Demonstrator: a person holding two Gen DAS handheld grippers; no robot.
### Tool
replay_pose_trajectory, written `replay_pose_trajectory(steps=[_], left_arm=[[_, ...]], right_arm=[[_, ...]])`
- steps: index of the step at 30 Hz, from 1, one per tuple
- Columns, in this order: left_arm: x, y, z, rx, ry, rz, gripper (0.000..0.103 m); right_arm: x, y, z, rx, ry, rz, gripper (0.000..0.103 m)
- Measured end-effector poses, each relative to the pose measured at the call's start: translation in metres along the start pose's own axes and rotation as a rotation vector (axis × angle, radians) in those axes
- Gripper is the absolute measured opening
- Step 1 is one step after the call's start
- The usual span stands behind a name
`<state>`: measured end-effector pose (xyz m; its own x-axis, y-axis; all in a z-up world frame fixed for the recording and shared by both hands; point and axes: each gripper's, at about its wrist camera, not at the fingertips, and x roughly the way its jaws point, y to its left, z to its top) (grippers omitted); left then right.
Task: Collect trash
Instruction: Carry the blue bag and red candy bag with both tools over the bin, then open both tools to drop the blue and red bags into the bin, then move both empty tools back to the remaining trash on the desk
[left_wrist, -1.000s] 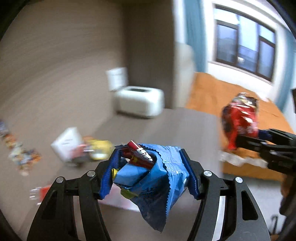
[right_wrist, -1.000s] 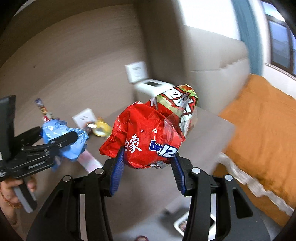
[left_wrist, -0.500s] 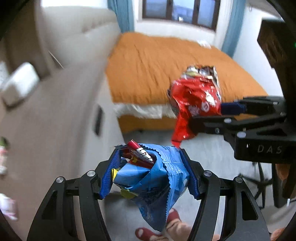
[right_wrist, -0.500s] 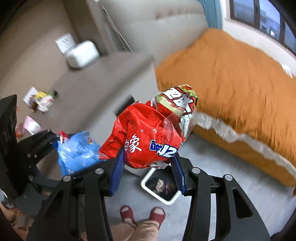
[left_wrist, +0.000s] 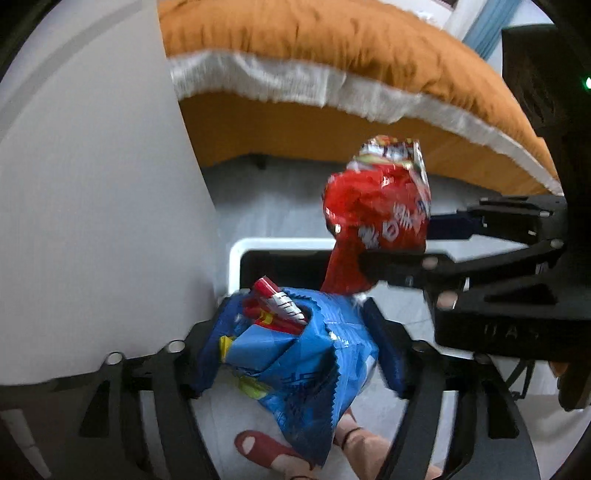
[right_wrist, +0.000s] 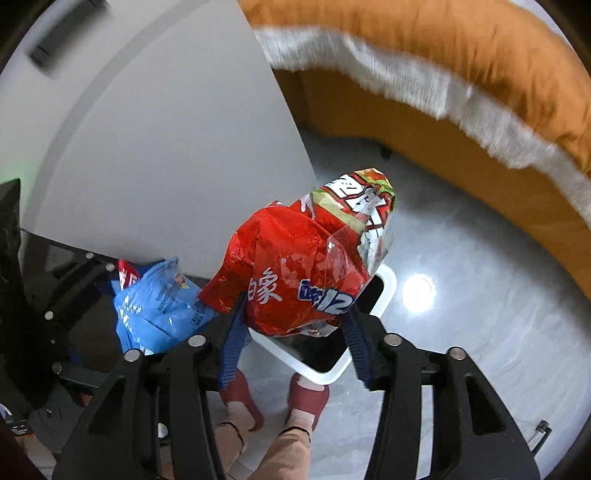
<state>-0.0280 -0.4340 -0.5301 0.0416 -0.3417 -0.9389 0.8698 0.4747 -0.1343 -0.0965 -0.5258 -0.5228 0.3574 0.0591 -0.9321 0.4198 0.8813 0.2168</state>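
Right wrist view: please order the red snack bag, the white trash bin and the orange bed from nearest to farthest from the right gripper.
1. Red snack bag, between its opening jaws.
2. White trash bin, on the floor below.
3. Orange bed, beyond, top right.

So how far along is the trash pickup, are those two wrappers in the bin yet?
Not yet. Done: both wrappers are carried over the white bin. In hand: the left gripper is opening around the blue wrapper, the right gripper around the red wrapper; both wrappers remain between the fingers. Left: they must drop into the bin.
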Motion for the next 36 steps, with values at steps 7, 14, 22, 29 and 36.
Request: replay_pose_trajectory(steps=[7,14,22,29,36], left_arm=[[0.071,0.006,-0.023,-0.003,0.067,0.059,0.098],[0.059,0.007,-0.024,-0.032,0.071,0.08,0.098],[-0.036,-0.006,0.004,-0.058,-0.015,0.094,0.098],[-0.161,-0.024,0.031,-0.104,-0.17,0.108,0.098],[-0.276,-0.026,0.037,-0.146,-0.334,0.16,0.098]], right_arm=[[0.074,-0.032,-0.014,0.021,0.082,-0.059,0.098],[0.065,-0.026,-0.019,-0.024,0.087,-0.061,0.098],[-0.023,0.001,-0.006,-0.047,-0.004,-0.042,0.098],[-0.151,0.033,0.006,-0.053,-0.192,-0.027,0.098],[-0.254,0.083,0.022,-0.125,-0.37,0.016,0.098]])
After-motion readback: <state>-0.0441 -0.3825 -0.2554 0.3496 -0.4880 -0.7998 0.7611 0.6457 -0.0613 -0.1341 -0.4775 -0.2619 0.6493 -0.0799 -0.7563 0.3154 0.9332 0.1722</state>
